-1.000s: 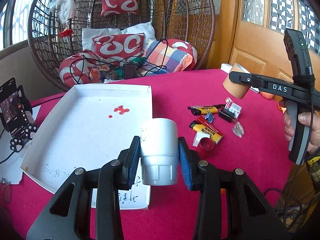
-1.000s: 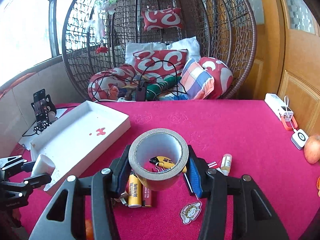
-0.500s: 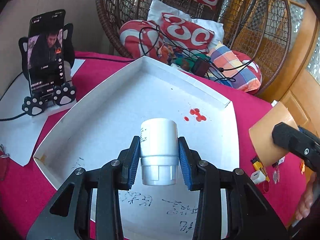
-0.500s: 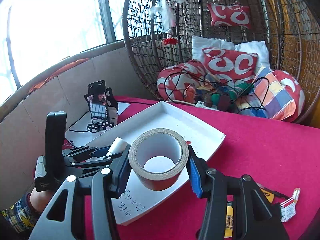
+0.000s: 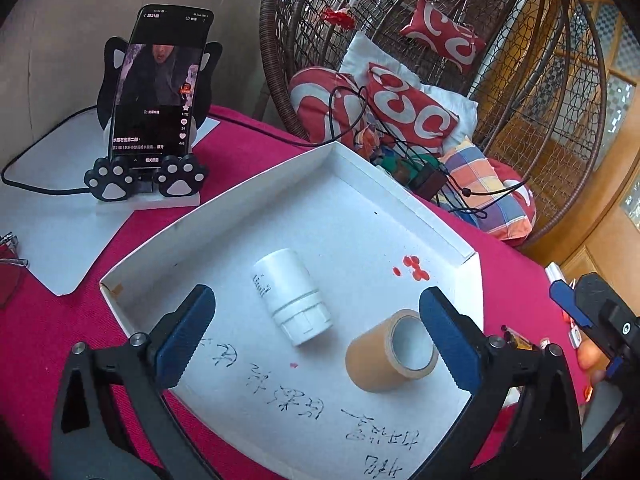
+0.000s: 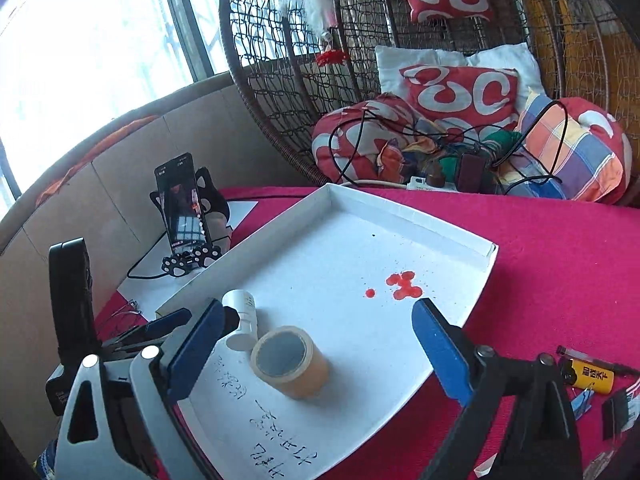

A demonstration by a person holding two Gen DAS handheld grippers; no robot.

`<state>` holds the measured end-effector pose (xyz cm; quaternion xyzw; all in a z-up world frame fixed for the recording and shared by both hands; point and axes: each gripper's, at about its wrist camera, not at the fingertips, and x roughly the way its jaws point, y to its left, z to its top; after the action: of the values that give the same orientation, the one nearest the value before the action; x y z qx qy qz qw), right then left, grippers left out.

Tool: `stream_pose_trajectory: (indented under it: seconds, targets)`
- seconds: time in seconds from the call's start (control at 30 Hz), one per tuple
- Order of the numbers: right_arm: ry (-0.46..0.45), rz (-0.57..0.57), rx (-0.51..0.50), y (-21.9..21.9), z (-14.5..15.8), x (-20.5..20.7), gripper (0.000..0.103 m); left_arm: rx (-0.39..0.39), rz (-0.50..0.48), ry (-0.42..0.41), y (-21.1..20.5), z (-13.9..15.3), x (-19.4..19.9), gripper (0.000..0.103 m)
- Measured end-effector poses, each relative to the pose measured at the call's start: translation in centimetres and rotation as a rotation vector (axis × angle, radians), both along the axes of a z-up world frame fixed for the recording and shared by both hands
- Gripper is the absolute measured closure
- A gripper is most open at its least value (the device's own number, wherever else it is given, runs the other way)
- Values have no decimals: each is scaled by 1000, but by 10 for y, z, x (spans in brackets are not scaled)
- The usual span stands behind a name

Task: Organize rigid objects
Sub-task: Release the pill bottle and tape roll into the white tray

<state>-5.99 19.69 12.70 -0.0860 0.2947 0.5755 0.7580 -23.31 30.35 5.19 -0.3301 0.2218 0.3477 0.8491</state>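
A white bottle [image 5: 292,296] lies on its side in the white tray [image 5: 404,196], and a brown tape roll [image 5: 390,350] rests on the tray floor just right of it. My left gripper [image 5: 316,336] hovers over them with jaws opening wide; the bottle sits between its blue pads [image 5: 186,332], untouched. In the right wrist view the tape roll [image 6: 290,360] lies beside the bottle [image 6: 242,320] on the tray [image 6: 340,260]. My right gripper [image 6: 318,350] is also opening, its pads well clear of the tape between them. Red spots mark the tray floor.
A phone on a cat-paw stand [image 5: 160,92] stands on white paper left of the tray. Behind the red-clothed table [image 6: 560,260] hangs a wicker chair with cushions and cables [image 5: 412,112]. A yellow lighter [image 6: 588,376] and small items lie right of the tray.
Both grippers carried their loads left over the tray, then opened. The bottle left the left gripper and the tape left the right; both now lie on the tray floor.
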Motion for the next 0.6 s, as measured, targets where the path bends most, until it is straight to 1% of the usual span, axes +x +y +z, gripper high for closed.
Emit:
stream_pose_trajectory:
  seconds: [0.07,0.17,0.27,0.33,0.37,0.4,0.47,0.6]
  targets:
    - [-13,-22,70,-22,13,1,0,26,-21,-17,-10,6,1,0]
    - [-38,-58,186,-61,30,3,0,83,-88,-41,-33,16,3,0]
    - [-68,-106,307,-106,43,6,0,132,-181,-88,-59,24,9,0]
    - [-76,-135,397,-136,48,13,0,165,-256,-111,-78,28,15,0]
    - [-79,-154,425,-150,49,18,0,183,-293,-117,-87,30,18,0]
    - [-78,-183,429,-163,48,24,0,201,-331,-122,-96,32,22,0]
    - [-61,-281,384,-184,42,40,0,225,-401,-128,-113,33,29,0]
    - [34,-477,331,-228,12,82,0,210,-523,-124,-139,28,45,0]
